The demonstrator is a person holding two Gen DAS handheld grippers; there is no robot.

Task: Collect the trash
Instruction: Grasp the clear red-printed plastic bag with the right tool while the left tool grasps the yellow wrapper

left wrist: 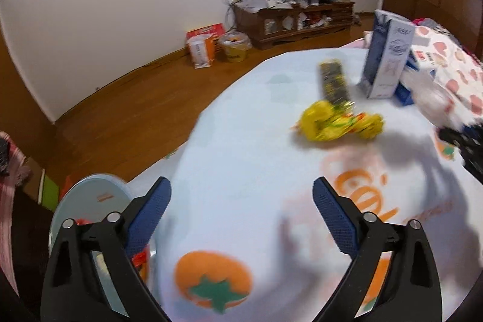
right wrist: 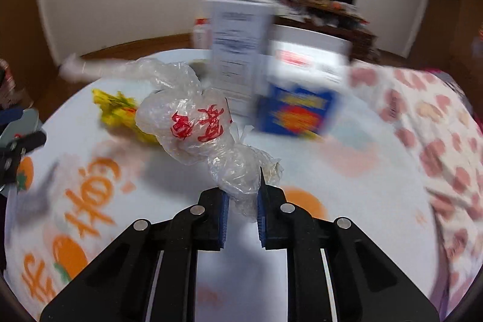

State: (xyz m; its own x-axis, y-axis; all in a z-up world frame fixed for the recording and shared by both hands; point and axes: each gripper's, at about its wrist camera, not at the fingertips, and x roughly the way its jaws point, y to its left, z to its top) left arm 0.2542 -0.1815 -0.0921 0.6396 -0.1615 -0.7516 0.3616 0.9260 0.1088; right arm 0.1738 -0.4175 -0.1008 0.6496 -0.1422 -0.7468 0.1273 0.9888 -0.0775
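Note:
My right gripper (right wrist: pixel 243 195) is shut on the twisted end of a crumpled clear plastic bag (right wrist: pixel 193 116) with red characters, which stretches away over the table. A yellow wrapper (right wrist: pixel 120 110) lies behind it on the white cloth with orange fruit print (right wrist: pixel 347 180). In the left wrist view my left gripper (left wrist: pixel 241 186) stands open above the cloth with nothing between its fingers. The yellow wrapper (left wrist: pixel 338 122) is ahead to its right, with a dark snack wrapper (left wrist: pixel 333 79) beyond. The right gripper (left wrist: pixel 462 141) shows blurred at the right edge.
A tall white-and-blue carton (left wrist: pixel 386 59) and a blue box (right wrist: pixel 295 110) stand at the table's far side. A heart-patterned blanket (right wrist: pixel 437 125) lies to the right. A round pale-blue container (left wrist: pixel 90 192) with red scraps sits beside the table at lower left. A wooden cabinet (left wrist: pixel 295 17) stands by the wall.

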